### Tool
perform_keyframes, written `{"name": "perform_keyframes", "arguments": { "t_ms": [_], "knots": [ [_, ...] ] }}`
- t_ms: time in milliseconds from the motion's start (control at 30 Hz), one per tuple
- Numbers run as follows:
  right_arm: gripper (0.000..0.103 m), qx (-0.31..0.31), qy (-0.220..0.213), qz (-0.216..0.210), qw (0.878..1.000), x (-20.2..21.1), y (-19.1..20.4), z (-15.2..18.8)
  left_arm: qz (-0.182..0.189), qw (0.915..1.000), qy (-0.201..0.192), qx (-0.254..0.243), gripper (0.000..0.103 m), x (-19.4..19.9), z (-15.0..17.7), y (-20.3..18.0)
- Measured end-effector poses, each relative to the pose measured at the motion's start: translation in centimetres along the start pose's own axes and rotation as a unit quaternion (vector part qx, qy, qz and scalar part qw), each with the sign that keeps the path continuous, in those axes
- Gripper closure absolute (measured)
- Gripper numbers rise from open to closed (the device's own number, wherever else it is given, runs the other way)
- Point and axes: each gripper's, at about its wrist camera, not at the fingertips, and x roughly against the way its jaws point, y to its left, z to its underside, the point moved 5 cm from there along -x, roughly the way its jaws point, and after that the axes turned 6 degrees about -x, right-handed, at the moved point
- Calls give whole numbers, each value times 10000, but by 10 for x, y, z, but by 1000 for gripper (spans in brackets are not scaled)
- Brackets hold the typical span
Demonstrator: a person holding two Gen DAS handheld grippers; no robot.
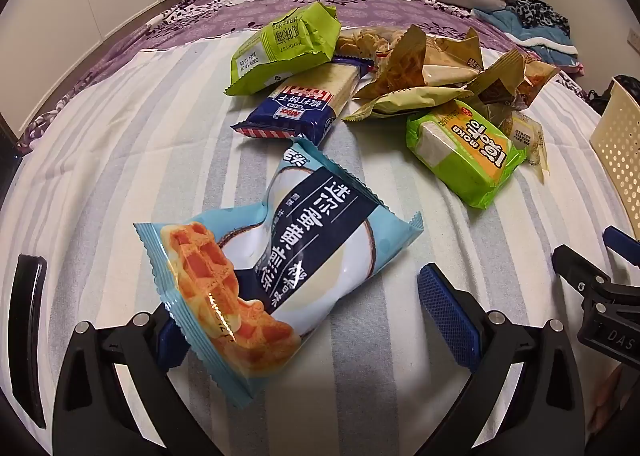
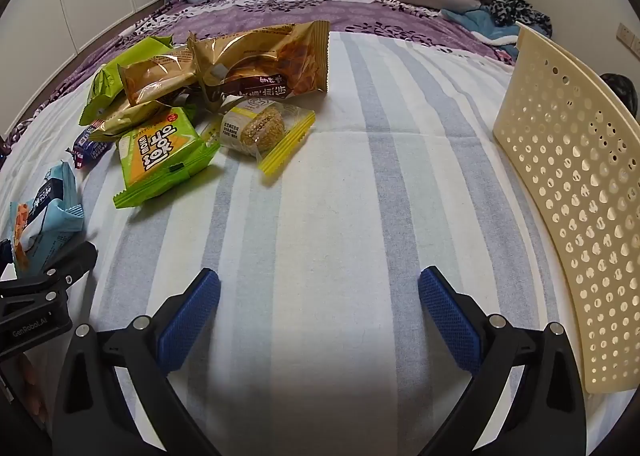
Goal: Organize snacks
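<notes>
Your left gripper (image 1: 304, 320) jaws sit wide around the waffle packet (image 1: 276, 272), right gripper (image 2: 320, 320) wide and empty; a shallow pinch could let the slick wrapper slip.

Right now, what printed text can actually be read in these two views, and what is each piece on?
"moka": green and orange snack pack
"MIXX": navy cracker pack
"2024 10 08": date stamp on the lime green bag
"GenRobot.AI": left gripper body
"DAS": right gripper body, cut off at the frame edge
Chinese print on the light blue waffle pack and gold packs: not transcribed; the fine print is too small.
</notes>
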Motion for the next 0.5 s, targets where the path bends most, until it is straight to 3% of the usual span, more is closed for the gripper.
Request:
{"name": "perform_keyframes", "arguments": {
  "t_ms": [500],
  "knots": [
    [5,-9,0,-14,10000,0,0,0,0,10000,-11,0,2,0,-1,0]
  ]
}}
